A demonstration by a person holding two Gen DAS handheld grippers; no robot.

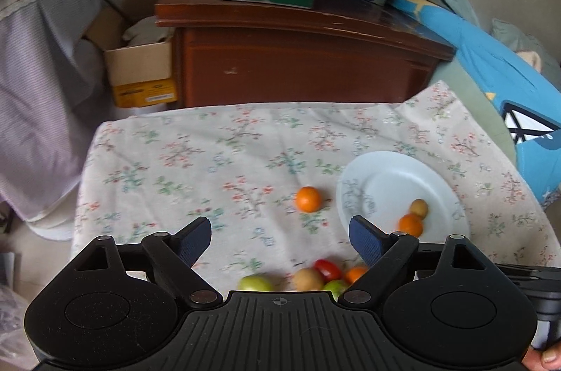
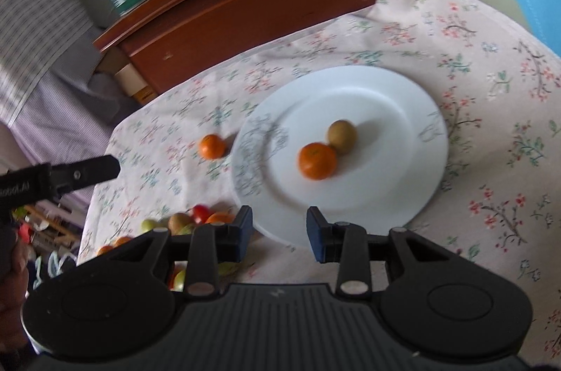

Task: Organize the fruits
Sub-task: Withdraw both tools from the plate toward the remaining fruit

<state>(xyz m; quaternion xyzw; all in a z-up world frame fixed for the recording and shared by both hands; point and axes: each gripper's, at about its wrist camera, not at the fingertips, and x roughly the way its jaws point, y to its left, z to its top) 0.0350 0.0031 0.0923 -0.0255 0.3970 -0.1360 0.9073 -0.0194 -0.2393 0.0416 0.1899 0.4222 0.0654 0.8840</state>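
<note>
Left gripper (image 1: 280, 241) stands wide and empty above the near fruit pile (image 1: 308, 278). Right gripper (image 2: 279, 236) is narrow, nothing between its pads, at the near rim of the white plate (image 2: 413, 195). Judgement: centre the pads on one fruit before closing. Farther off, a loose orange (image 1: 308, 199) lies on the counter just left of the plate, which holds an orange (image 2: 317, 160) touching a kiwi (image 2: 342, 132).

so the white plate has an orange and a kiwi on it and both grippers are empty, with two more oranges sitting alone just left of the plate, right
Nearly. Only one lone orange sits just left of the white plate, as the right wrist view shows. The plate does hold an orange and a kiwi, and the left gripper and right gripper are empty.
</note>
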